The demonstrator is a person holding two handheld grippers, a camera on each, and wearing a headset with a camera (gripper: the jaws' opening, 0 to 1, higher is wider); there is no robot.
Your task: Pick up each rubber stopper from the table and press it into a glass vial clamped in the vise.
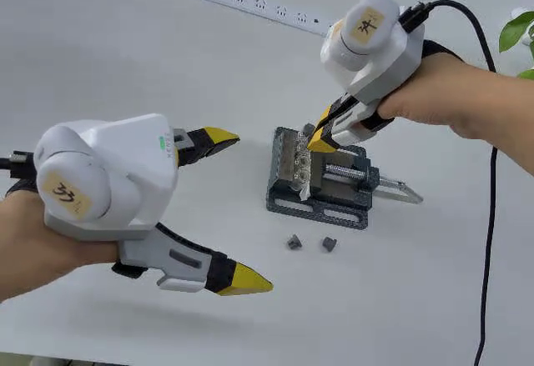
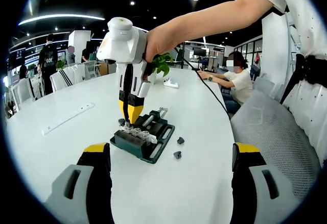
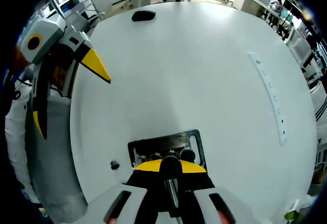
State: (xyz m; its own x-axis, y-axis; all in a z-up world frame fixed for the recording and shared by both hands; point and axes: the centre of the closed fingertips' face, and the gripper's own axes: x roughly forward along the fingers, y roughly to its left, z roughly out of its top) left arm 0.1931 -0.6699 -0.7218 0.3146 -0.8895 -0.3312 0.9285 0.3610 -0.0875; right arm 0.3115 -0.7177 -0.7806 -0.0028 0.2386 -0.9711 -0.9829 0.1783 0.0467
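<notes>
Pinching a dark rubber stopper (image 3: 171,165) in its closed tips, the right gripper (image 1: 321,142) sits over the glass vials (image 1: 299,164) in the vise (image 1: 334,208), perhaps touching one. Two loose stoppers (image 1: 294,242) lie just beside the vise. The left gripper (image 1: 234,208) hovers well apart from the vise, jaws wide and empty.

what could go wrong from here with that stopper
The right gripper pinches a stopper over the vials in the vise; pressed off-centre, it may jam askew or pop free. The vials are glass, so a hard push might crack one. The open left gripper could scatter the two loose stoppers.
</notes>
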